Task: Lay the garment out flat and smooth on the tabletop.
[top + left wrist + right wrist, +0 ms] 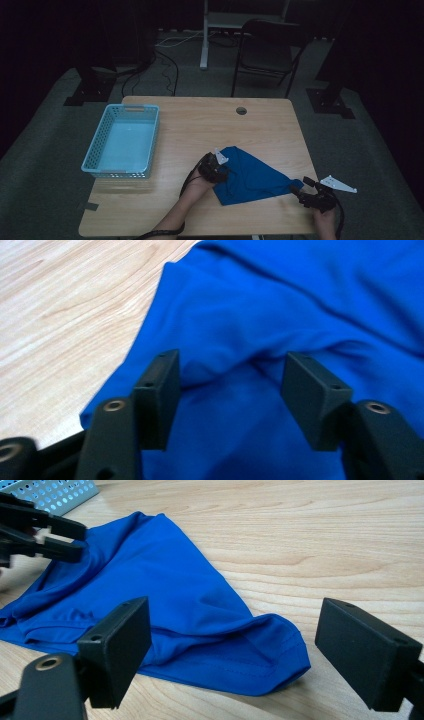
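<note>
- The blue cloth (252, 176) lay folded into a rough triangle on the tabletop (200, 125), toward its front right corner and well apart from the light blue basket (122, 141) at the left edge.
- Long axis: the cloth ran from a broad end on the person's left to a narrow tip pointing at the right edge of the tabletop.
- The left gripper (220, 172) stood over the broad end; in the left gripper view its jaws were spread with a raised fold of cloth (235, 365) between them, the pads not pressing on it. No grip was established.
- The right gripper (304, 189) sat just off the narrow tip, near the front edge. In the right gripper view its jaws stood wide apart, with the hemmed tip (270, 665) lying flat on the wood ahead of and between them; the pads were clear of it.
- Governing relation, as judged: each gripper faced one end of the long axis, so the cloth lay between the two hands. The left was the nearer to a hold, fabric already within its opening; the right would need to advance onto the tip before closing.
</note>
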